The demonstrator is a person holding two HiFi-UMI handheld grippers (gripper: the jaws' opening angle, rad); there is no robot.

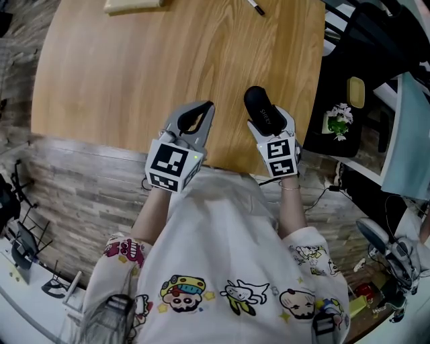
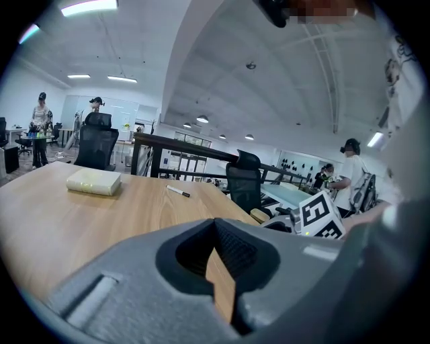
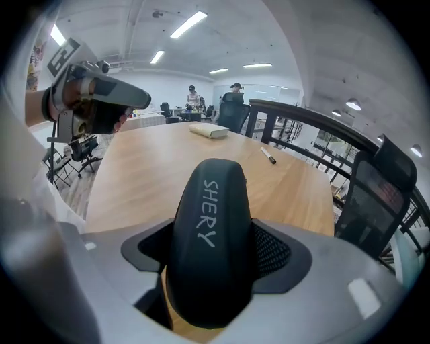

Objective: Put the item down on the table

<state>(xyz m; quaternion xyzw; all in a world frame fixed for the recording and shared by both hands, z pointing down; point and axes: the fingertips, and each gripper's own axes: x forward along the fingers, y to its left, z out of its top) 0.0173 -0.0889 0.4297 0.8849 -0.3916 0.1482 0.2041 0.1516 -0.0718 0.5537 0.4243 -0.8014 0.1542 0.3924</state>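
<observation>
open-plan office, light wooden table [image 1: 134,80] before me. my right gripper [image 1: 270,122] is clamped across a black case [image 1: 258,102] lettered shery, with the jaws spread wide round its body. the case hangs just inside the table's near edge, right of centre, and i cannot see it touching the wood. my left gripper [image 1: 207,109], just beside it, has its jaws together on nothing. a pale book [image 1: 133,5] and a marker pen [image 1: 255,7] lie at the far edge, well clear. step in hand, by my reading: the lowering. next: seat the case flat on the wood, then release.
</observation>
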